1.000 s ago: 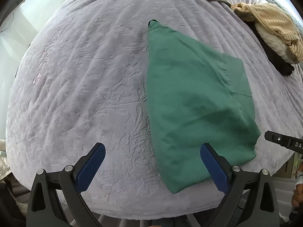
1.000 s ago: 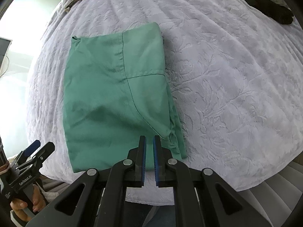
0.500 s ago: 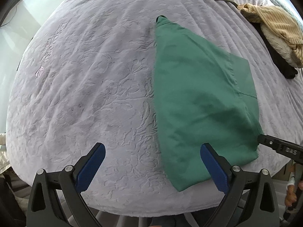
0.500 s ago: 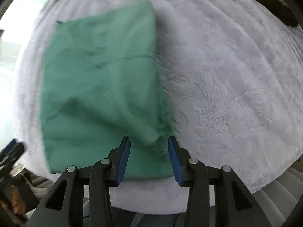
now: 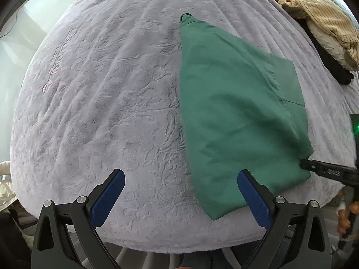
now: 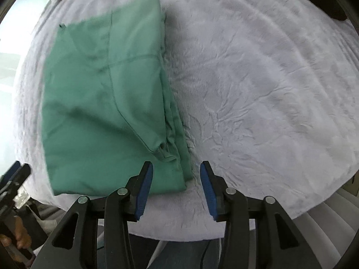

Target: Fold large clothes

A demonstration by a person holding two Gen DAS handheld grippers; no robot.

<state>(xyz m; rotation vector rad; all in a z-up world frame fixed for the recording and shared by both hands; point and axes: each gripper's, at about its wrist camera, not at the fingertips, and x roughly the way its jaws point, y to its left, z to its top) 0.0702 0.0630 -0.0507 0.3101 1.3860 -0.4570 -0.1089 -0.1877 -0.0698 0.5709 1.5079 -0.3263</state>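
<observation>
While the folded green cotton garment (image 6: 107, 112) lies flat on the lavender embossed bedspread (image 5: 101, 112), the right gripper (image 6: 176, 187) (jaws just opened, part-way, gripping nothing) hovers at its near corner; the left gripper (image 5: 180, 198) gapes wide, empty.

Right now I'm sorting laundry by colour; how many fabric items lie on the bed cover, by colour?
Green: 1, the folded green garment
Tan striped: 1, the crumpled striped garment
Cream: 1, the cream cloth
Black: 1, the black garment
Total: 4

Left hand-held gripper (image 5: 180, 192) points down, jaws wide apart; right hand-held gripper (image 6: 176, 188) jaws just opened, nothing pinched.
</observation>
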